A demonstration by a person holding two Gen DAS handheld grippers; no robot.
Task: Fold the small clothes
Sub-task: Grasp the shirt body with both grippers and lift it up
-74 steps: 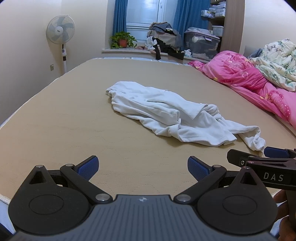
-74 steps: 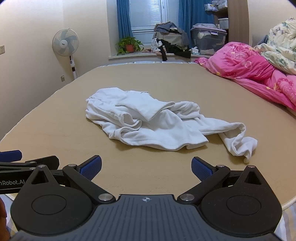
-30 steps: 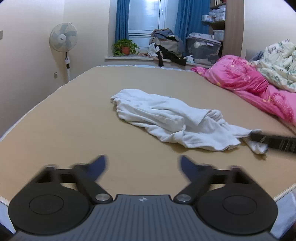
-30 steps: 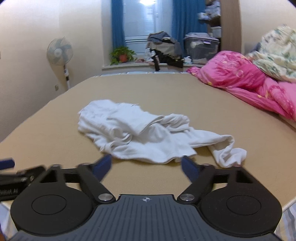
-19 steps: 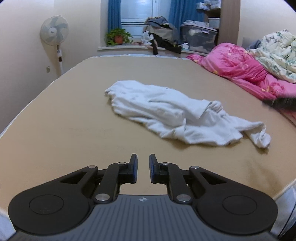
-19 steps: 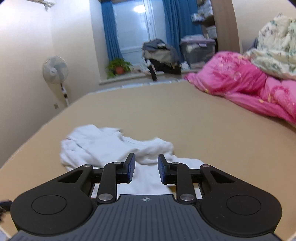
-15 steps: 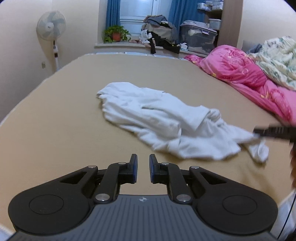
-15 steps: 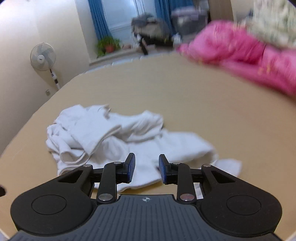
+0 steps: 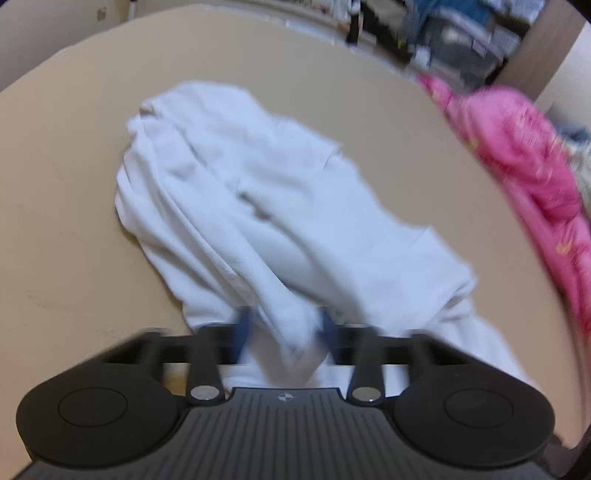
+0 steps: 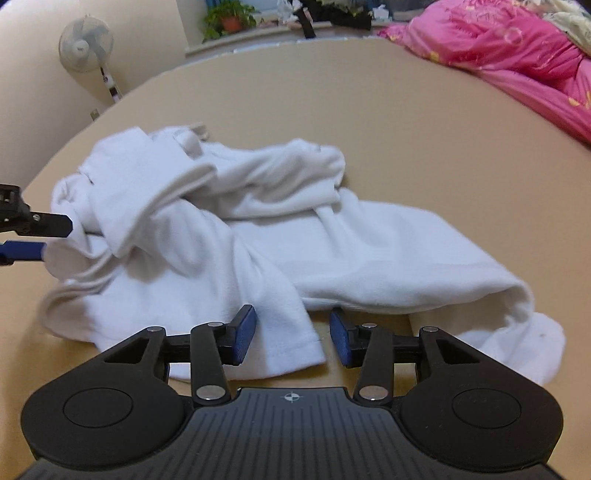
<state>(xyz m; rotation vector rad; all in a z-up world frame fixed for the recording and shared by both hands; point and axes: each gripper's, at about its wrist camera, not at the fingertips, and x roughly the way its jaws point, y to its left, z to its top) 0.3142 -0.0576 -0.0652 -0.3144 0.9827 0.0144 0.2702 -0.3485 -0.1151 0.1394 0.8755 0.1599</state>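
Observation:
A crumpled white garment [image 9: 258, 206] lies on the tan bed surface [image 9: 66, 177]; it also shows in the right wrist view [image 10: 258, 236]. My left gripper [image 9: 284, 332] is open, its blue pads on either side of a fold of the garment; the view is blurred. It shows from the side at the left of the right wrist view [image 10: 44, 236], at the garment's left end. My right gripper [image 10: 291, 336] is open, its pads on either side of the garment's near hem.
A pink quilt [image 10: 517, 59] lies along the right side of the bed [image 10: 406, 122]. A standing fan [image 10: 86, 40] is at the far left. A potted plant [image 10: 229, 18] and piled clothes sit on the window ledge.
Both grippers were shut half a second ago and are now open. Both have moved forward and down onto the garment, the left at its left end, the right at its near hem.

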